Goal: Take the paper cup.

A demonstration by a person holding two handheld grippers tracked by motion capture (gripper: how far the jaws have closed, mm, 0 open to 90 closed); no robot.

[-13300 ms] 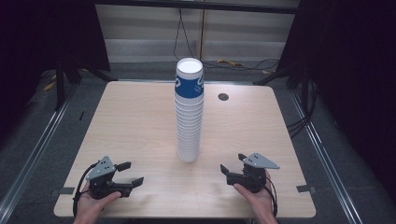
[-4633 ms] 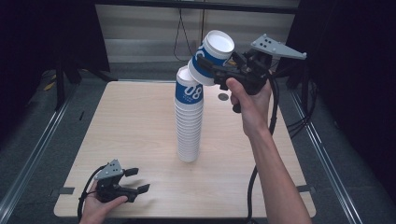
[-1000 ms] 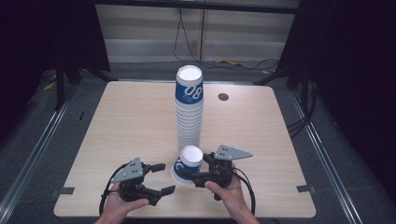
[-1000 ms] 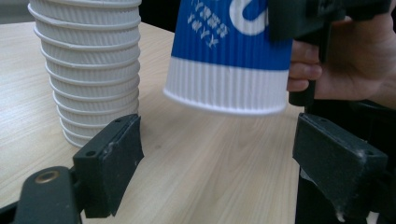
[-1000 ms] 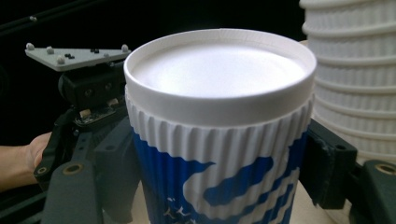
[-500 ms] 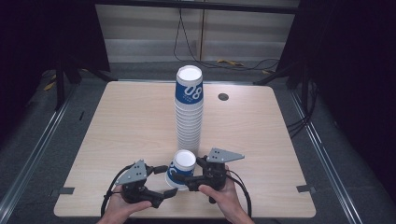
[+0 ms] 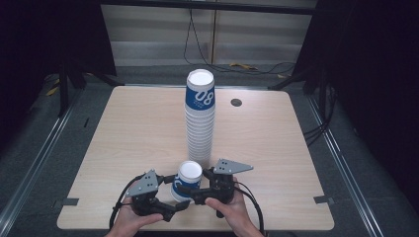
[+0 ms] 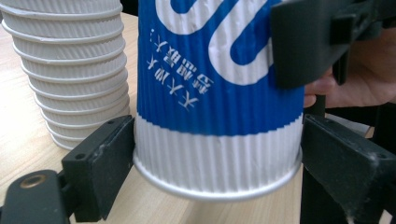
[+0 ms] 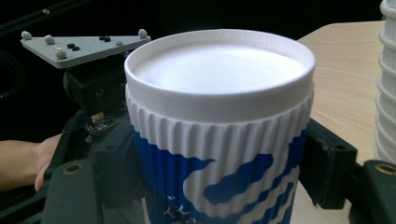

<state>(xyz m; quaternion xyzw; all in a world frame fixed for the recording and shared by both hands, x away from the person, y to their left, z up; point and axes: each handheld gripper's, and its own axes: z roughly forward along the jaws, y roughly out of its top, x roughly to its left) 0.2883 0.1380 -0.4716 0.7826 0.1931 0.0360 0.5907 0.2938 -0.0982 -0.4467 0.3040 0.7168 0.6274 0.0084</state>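
A pale wooden worktop (image 7: 123, 143) stands on grey floor (image 7: 49, 133), with a dark round grommet (image 7: 236, 102) near its far right corner. Black curtains (image 7: 380, 74) flank a light wall (image 7: 163, 34).

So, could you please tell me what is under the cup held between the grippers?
Bare table lies under the cup, whose rim sits slightly raised at the front. Whether its far edge touches the wood is covered by the cup itself.

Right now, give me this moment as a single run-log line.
cup: upside down, off table | right tool: clamped on cup, upper body | left tool: at rim, contact unclear | stack: upright behind
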